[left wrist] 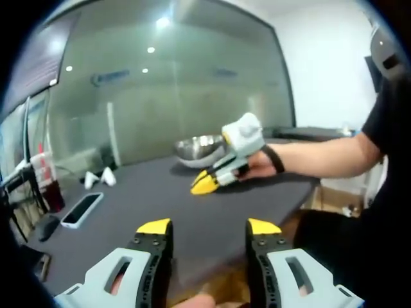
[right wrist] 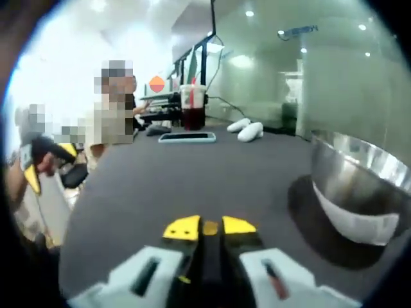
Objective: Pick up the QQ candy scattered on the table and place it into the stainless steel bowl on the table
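- My right claw (right wrist: 210, 229) is pinched nearly shut on a small yellow candy (right wrist: 210, 228), caught between the tips; in the left gripper view this claw (left wrist: 207, 183) sits low over the desk (left wrist: 154, 192) just before the bowl (left wrist: 200, 149).
- My left claw (left wrist: 209, 226) hangs wide and empty off the near edge.
- The candy I judge light, soft and a bit slippery: take it across the middle, gently.
- The bowl (right wrist: 359, 186) stands just right of my right claw, stiff and shiny.
- Count: one candy that I can see, one bowl, two white packets (right wrist: 244, 129), one phone (right wrist: 187, 136), one cup (right wrist: 192, 106).
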